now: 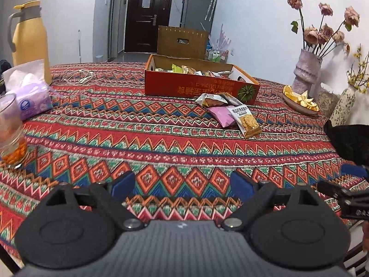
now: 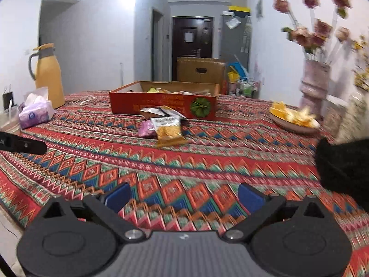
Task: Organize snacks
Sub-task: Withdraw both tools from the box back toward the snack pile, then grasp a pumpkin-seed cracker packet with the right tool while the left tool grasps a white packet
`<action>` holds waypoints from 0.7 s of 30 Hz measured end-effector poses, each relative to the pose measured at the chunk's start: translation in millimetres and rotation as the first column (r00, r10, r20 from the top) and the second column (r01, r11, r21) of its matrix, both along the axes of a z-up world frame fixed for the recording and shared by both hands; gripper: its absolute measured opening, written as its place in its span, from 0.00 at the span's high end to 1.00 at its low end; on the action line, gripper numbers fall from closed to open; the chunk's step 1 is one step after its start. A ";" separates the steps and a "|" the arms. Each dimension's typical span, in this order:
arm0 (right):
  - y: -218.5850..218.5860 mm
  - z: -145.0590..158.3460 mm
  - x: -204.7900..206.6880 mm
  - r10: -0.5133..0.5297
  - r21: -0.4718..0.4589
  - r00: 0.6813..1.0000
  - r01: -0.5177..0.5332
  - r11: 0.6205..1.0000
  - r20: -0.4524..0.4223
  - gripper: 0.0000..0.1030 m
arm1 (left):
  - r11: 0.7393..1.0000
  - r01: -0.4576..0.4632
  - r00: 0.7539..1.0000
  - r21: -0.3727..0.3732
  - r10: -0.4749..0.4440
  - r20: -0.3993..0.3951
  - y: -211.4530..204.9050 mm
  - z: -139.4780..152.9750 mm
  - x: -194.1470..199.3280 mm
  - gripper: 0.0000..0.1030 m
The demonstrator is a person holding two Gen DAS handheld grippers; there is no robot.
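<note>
An orange cardboard box [image 1: 191, 85] [image 2: 161, 105] stands mid-table with several snack packets inside. In front of it lie loose packets: a yellow-and-white cracker packet [image 1: 246, 120] [image 2: 168, 130], a pink packet [image 1: 222, 114] [image 2: 146, 128] and a brown-and-white packet [image 1: 212, 99] [image 2: 152, 112]. My left gripper [image 1: 183, 182] is open and empty, low over the near table, well short of the packets. My right gripper [image 2: 183, 197] is open and empty too, also near the table's front. The right gripper shows at the right edge of the left wrist view [image 1: 346, 189].
A patterned cloth [image 1: 138, 138] covers the table. At left stand a yellow jug [image 1: 30, 41], a purple tissue pack [image 1: 30, 94] and a glass jar of orange snacks [image 1: 11, 138]. At right are a plate of peels [image 1: 299, 101], a flower vase [image 1: 306, 71] and a black sleeve [image 2: 346, 164].
</note>
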State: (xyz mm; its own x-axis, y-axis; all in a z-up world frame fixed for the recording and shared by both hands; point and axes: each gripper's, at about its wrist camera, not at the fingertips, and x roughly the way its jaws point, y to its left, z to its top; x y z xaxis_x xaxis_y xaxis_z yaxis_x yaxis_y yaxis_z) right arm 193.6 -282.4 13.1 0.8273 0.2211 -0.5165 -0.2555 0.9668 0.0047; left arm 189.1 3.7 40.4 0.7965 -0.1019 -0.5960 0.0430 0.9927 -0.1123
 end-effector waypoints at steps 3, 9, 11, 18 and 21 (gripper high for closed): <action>14.2 4.3 36.0 0.052 0.000 0.999 -0.052 0.999 -0.006 0.06 | 1.000 0.010 1.000 0.008 -0.010 0.019 -1.2 4.4 17.8 0.12; 53.1 2.2 134.5 0.142 -0.046 0.990 -0.143 0.989 -0.015 0.15 | 0.999 0.025 0.998 0.035 -0.027 0.054 -3.3 13.3 69.8 0.12; 65.0 -7.2 166.7 0.154 -0.059 0.987 -0.156 0.986 -0.037 0.18 | 0.999 0.032 0.998 0.039 -0.035 0.060 -5.7 13.2 91.5 0.12; 53.7 -30.1 202.0 0.174 -0.005 0.980 -0.175 0.984 -0.101 0.58 | 0.990 0.126 0.991 0.064 -0.129 0.045 -41.9 3.1 190.1 0.10; 29.3 -27.1 197.1 0.116 0.062 0.991 -0.113 0.992 -0.059 0.58 | 0.980 0.171 0.985 0.105 -0.173 0.009 -65.9 -12.9 231.7 0.10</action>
